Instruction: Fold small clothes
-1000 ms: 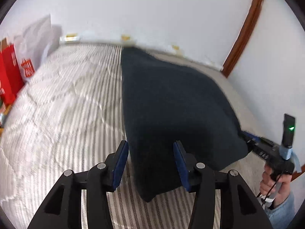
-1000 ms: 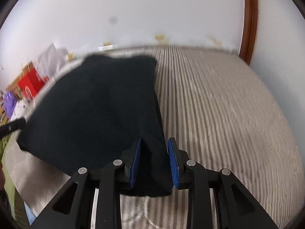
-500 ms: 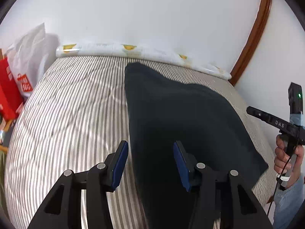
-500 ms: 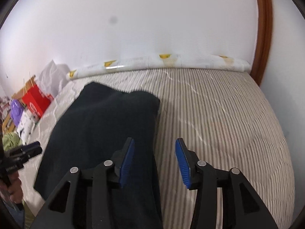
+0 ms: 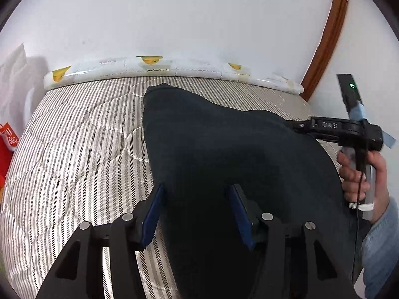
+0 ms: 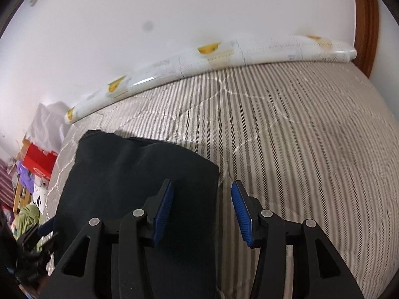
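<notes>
Dark garment (image 5: 224,154) lies folded on striped mattress (image 5: 79,149). Left wrist view: left gripper (image 5: 195,209) spread wide over garment's near part, holding nothing; garment's near end cut off by frame. Right hand (image 5: 361,172) grips the other tool's handle at garment's right edge. Right wrist view: right gripper (image 6: 202,209) spread, empty, straddling garment's (image 6: 139,179) right edge; blurry. Bare mattress (image 6: 299,137) to the right, rolled mat (image 6: 212,52) along wall.
</notes>
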The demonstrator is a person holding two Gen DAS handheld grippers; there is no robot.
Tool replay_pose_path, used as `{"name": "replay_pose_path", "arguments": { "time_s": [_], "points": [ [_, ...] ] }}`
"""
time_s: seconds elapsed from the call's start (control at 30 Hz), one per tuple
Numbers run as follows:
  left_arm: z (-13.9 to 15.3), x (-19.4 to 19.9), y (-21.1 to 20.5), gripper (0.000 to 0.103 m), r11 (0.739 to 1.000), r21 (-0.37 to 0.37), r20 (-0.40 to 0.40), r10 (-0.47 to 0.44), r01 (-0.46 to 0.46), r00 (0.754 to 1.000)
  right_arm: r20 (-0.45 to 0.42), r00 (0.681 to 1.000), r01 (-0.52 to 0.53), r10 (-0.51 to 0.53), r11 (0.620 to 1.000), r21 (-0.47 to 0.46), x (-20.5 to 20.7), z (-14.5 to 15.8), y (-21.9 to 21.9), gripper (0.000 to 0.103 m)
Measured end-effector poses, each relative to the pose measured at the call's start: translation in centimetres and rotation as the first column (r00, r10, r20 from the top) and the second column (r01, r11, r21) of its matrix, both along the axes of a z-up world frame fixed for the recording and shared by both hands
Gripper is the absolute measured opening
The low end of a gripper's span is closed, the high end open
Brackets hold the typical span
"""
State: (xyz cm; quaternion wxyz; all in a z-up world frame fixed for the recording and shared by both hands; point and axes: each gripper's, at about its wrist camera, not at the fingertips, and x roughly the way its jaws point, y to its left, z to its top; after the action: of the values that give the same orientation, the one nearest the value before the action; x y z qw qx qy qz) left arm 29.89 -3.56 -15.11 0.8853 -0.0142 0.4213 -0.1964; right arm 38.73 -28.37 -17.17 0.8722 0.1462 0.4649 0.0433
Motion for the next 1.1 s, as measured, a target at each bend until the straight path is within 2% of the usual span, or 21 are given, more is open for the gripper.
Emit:
{"name": "replay_pose_path", "arguments": {
  "time_s": [0.07, 0.17, 0.2, 0.27, 0.33, 0.47, 0.6, 0.87, 1.1],
  "points": [
    [-0.1, 0.0, 0.2, 0.053, 1.000, -0.012, 0.000, 0.000, 0.000, 1.000, -0.005, 1.000, -0.003, 0.003, 1.000, -0.003, 0.8, -0.4, 0.5, 0.046],
    [-0.1, 0.0, 0.5, 0.053, 0.999, -0.032, -0.005, 0.007, -0.007, 1.000, 0.048, 0.998, -0.038, 0.041, 0.998, -0.060, 1.3, -0.1, 1.8, 0.016],
    [-0.1, 0.0, 0.5, 0.053, 0.999, -0.034, -0.006, 0.008, -0.008, 1.000, 0.085, 0.994, -0.057, 0.064, 0.995, -0.081, 1.2, 0.2, 2.1, 0.010],
    [0.0, -0.2, 0.6, 0.053, 0.999, -0.040, -0.008, 0.006, -0.006, 1.000, 0.165, 0.984, -0.055, 0.073, 0.993, -0.108, 0.6, 1.1, 2.0, 0.009],
    [-0.1, -0.4, 0.7, 0.053, 0.999, -0.046, -0.014, 0.000, -0.001, 1.000, 0.195, 0.980, 0.001, 0.025, 0.991, -0.132, 0.3, 1.3, 1.3, 0.009],
    [-0.2, -0.9, 0.7, 0.053, 0.999, -0.036, -0.019, 0.011, -0.012, 1.000, 0.120, 0.993, 0.002, 0.019, 0.985, -0.171, 1.4, -0.5, 1.8, 0.010],
    [-0.2, -1.9, 1.2, 0.053, 0.999, -0.048, -0.037, 0.014, -0.016, 0.999, 0.113, 0.994, 0.013, 0.005, 0.987, -0.161, 1.0, 0.8, 1.3, 0.023],
    [0.1, -5.4, 1.3, 0.053, 0.999, -0.037, -0.040, 0.031, -0.033, 0.999, 0.127, 0.987, -0.071, 0.095, 0.982, -0.177, -6.1, 3.2, 1.1, 0.031],
    [0.3, -9.3, 1.6, 0.053, 0.999, -0.027, -0.053, 0.046, -0.047, 0.998, 0.096, 0.981, -0.145, 0.170, 0.964, -0.221, -13.4, 1.9, 2.3, 0.034]
  ]
}}
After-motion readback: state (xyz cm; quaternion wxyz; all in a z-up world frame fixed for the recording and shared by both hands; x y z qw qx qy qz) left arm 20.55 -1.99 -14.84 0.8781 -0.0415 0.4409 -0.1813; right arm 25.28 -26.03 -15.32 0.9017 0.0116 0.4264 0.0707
